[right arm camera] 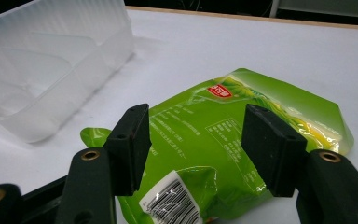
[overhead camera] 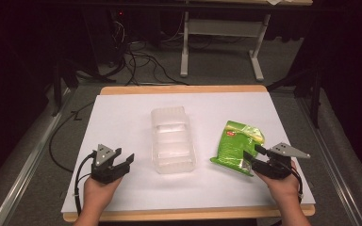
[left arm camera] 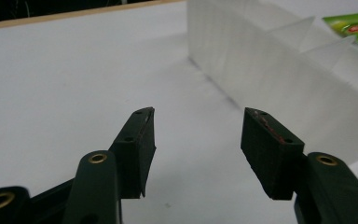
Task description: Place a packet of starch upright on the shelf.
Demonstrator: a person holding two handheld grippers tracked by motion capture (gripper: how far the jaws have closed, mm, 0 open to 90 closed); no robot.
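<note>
A clear plastic tray (overhead camera: 172, 141) with several compartments stands in the middle of the white table top (overhead camera: 122, 117). To its right lies a flat green packet (overhead camera: 238, 146) with a red label and a barcode. My right gripper (overhead camera: 250, 155) hovers at the packet's near edge. Its jaws are open, and in the right gripper view (right arm camera: 193, 114) they stand either side of the packet (right arm camera: 205, 135) without pressing on it. My left gripper (overhead camera: 125, 157) rests at the front left, open and empty (left arm camera: 198, 116), pointing past the tray's wall (left arm camera: 261, 70).
The white sheet covers a wooden table whose edge (overhead camera: 184, 88) shows at the back. Beyond it are a dark floor with cables (overhead camera: 141, 61) and a grey desk frame (overhead camera: 221, 42). The tray (right arm camera: 42, 84) stands left of the packet in the right gripper view.
</note>
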